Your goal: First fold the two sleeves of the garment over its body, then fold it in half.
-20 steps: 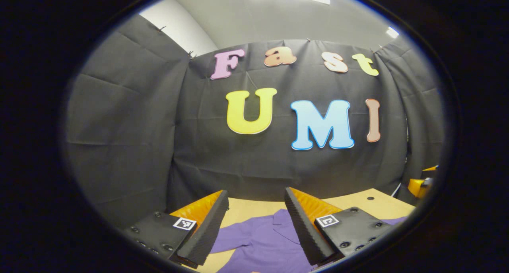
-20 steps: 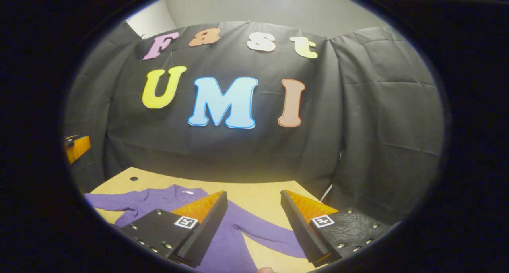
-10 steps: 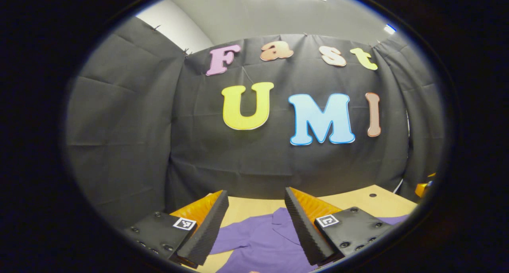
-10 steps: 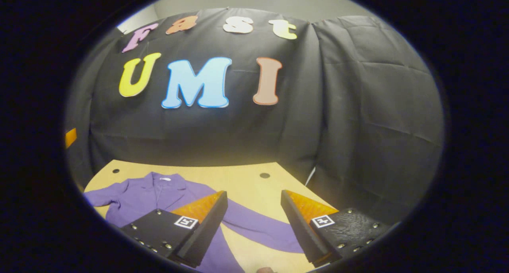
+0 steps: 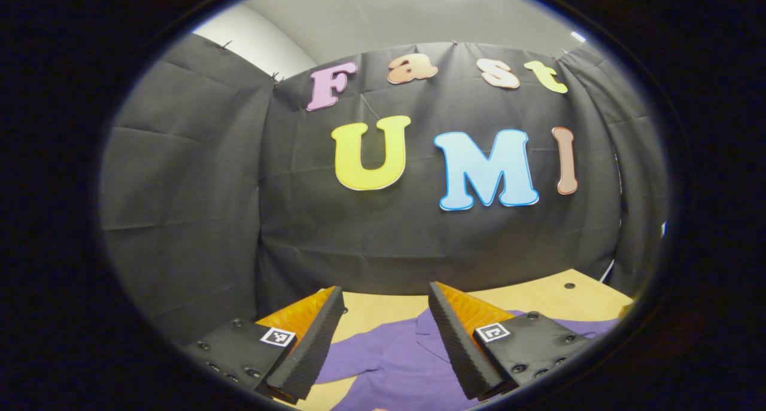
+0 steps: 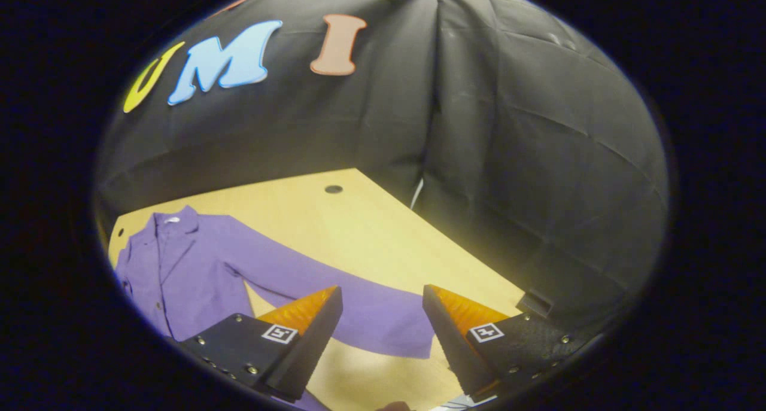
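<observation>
The purple garment (image 6: 179, 267) lies flat and unfolded on the desk (image 6: 359, 219), collar toward the far edge by the booth wall, so both sleeves are free to fold. The right tool (image 6: 377, 339), released and holding nothing, hangs above the cuff of the sleeve (image 6: 335, 297) stretched toward the right edge, probably to pinch it first. The left tool (image 5: 383, 345), also released and empty, waits above the collar area.

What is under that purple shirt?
The purple shirt lies flat on a light wooden table, one sleeve stretched out. Whatever lies beneath the cloth itself is covered.
</observation>
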Tool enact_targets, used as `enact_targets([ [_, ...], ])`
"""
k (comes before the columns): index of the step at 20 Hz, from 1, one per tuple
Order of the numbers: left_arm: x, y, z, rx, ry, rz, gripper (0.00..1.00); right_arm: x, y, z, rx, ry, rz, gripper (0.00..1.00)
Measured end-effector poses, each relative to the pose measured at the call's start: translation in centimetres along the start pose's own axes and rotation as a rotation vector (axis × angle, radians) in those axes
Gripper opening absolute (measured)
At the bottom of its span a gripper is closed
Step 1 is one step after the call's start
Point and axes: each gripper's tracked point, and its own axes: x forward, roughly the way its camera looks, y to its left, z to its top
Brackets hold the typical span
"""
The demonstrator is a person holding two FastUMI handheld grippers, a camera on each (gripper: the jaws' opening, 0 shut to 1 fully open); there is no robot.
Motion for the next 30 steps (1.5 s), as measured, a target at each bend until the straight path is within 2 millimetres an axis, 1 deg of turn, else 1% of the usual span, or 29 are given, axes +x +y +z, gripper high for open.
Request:
enact_targets([
  [2,-0.5,0.3,0.2,-0.003,-0.004,0.014,0.96,1.6,-1.1,-2.0,0.033,0.073,-0.027,0.89],
  [4,-0.9,0.7,0.2,-0.006,-0.004,0.031,0.96,2.8,-1.9,-3.6,0.064,0.132,-0.057,0.89],
  [8,-1.6,1.3,-0.1,-0.02,0.006,0.057,0.96,4.6,-2.5,-5.7,0.106,0.212,-0.077,0.89],
  [10,-1.9,1.6,-0.5,-0.026,0.013,0.069,0.96,4.9,-2.5,-6.0,0.122,0.231,-0.082,0.89],
  [13,-2.5,1.5,-1.1,-0.026,0.026,0.073,0.96,5.7,-2.7,-6.1,0.123,0.258,-0.087,0.89],
  [15,-2.6,1.5,-1.1,-0.02,0.024,0.073,0.96,6.1,-2.7,-6.3,0.143,0.259,-0.081,0.89],
  [18,-2.7,2.0,-0.8,-0.02,0.015,0.076,0.96,6.5,-2.6,-7.8,0.2,0.302,-0.041,0.92],
  [19,-2.7,2.1,-1.0,-0.024,0.017,0.076,0.96,6.7,-2.7,-7.8,0.218,0.299,-0.031,0.94],
  [20,-2.7,2.2,-1.1,-0.029,0.016,0.076,0.96,6.6,-2.7,-8.0,0.214,0.304,-0.023,0.95],
  [21,-2.6,2.4,-1.2,-0.035,0.018,0.076,0.96,6.7,-2.5,-7.9,0.193,0.305,-0.007,0.93],
  [22,-2.5,2.6,-1.4,-0.04,0.021,0.076,0.96,6.8,-2.0,-7.5,0.182,0.304,0.012,0.88],
  [23,-2.5,2.8,-1.4,-0.041,0.021,0.077,0.96,6.8,-1.8,-7.3,0.167,0.304,0.017,0.72],
  [24,-2.6,3.0,-1.5,-0.04,0.021,0.08,0.96,6.8,-1.4,-7.1,0.162,0.299,0.04,0.69],
  [25,-2.5,3.3,-1.5,-0.039,0.019,0.083,0.96,7.1,-1.2,-7.1,0.184,0.302,0.033,0.62],
  [27,-2.7,3.9,-1.3,-0.037,0.012,0.088,0.96,6.8,-0.9,-7.0,0.173,0.31,0.031,0.31],
  [28,-2.8,4.0,-1.3,-0.036,0.009,0.089,0.92,6.6,-1.3,-6.5,0.17,0.291,0.025,0.3],
  [29,-2.9,4.2,-1.3,-0.035,0.008,0.089,0.92,7.3,-1.2,-6.3,0.195,0.292,0.025,0.18],
  [30,-3.1,4.5,-1.2,-0.034,0.005,0.09,0.94,6.8,-0.9,-6.5,0.198,0.297,0.019,0.05],
])
